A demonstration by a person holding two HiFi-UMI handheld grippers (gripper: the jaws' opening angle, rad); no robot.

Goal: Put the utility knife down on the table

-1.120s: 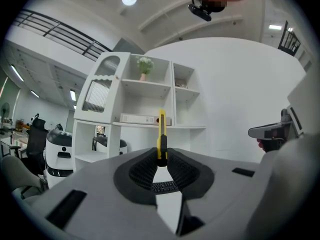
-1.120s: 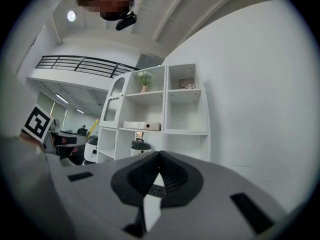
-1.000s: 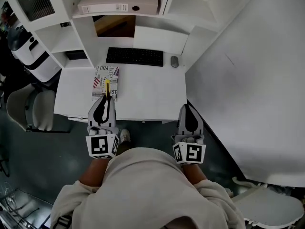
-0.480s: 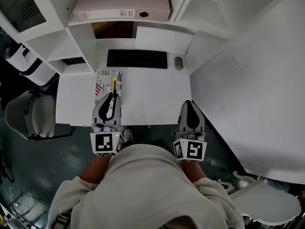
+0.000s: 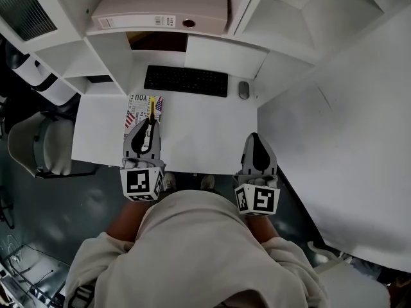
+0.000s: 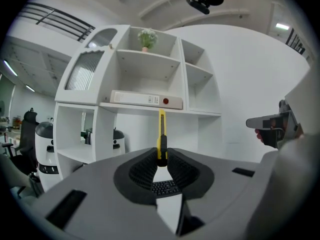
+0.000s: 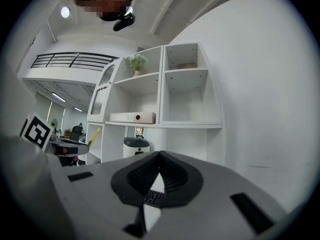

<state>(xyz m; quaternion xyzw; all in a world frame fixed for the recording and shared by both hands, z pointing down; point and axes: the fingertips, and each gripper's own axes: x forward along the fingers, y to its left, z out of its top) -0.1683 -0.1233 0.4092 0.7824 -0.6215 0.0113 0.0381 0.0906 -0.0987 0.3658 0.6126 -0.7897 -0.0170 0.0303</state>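
Between left tool's [image 5: 149, 124] jaws, utility knife [image 5: 152, 106] points forward

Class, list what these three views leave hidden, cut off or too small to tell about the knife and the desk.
- Head view: print on the booklet, partly under the left gripper and too small.
- Left gripper view: whether the utility knife's blade is out; its lower end sits between the jaws.
- Head view: the binder's spine label, too small.
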